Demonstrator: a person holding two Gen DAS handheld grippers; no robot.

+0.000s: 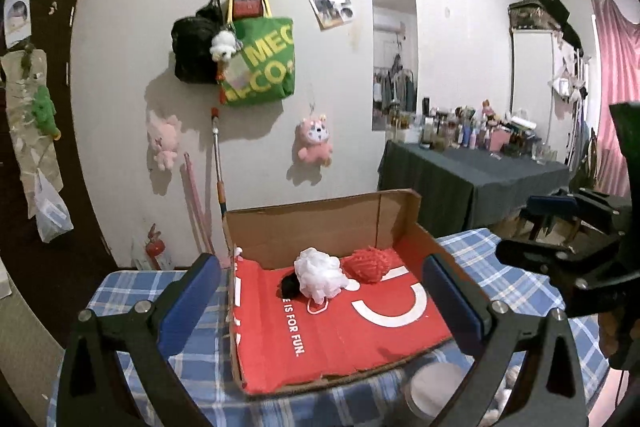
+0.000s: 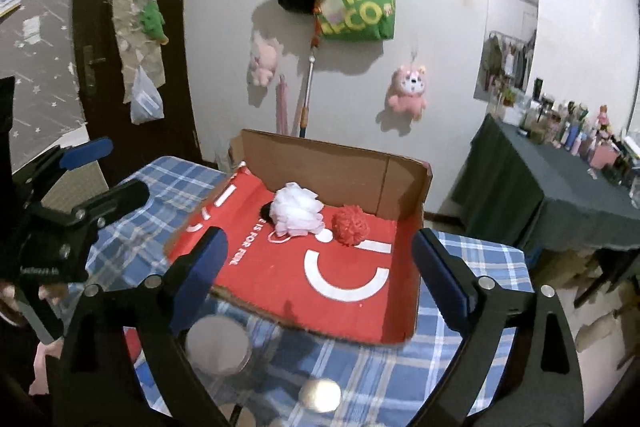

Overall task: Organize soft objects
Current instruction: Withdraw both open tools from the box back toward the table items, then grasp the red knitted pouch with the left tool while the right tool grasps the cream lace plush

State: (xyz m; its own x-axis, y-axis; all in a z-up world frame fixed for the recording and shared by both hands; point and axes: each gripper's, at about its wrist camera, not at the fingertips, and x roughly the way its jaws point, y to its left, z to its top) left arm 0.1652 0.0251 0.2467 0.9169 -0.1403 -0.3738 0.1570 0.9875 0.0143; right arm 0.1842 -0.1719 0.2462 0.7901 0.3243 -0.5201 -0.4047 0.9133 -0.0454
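A shallow cardboard box (image 1: 320, 227) (image 2: 404, 183) with a red printed floor stands on the blue plaid tablecloth (image 1: 128, 287) (image 2: 380, 367). Inside lie a white fluffy ball (image 1: 320, 275) (image 2: 296, 209), a red yarn ball (image 1: 370, 263) (image 2: 351, 225) and a small black thing (image 1: 290, 287) half hidden behind the white one. My left gripper (image 1: 324, 303) hangs open in front of the box, nothing between its blue pads. My right gripper (image 2: 320, 271) is open and empty too, above the box's near edge. Each gripper shows at the side of the other's view.
Two round metal lids (image 2: 218, 347) (image 2: 320, 395) lie on the cloth near the front edge. A dark-clothed side table (image 1: 472, 183) crowded with bottles stands at the right. Bags and plush toys (image 1: 316, 143) hang on the white wall behind; a dark door (image 2: 132, 39) is at left.
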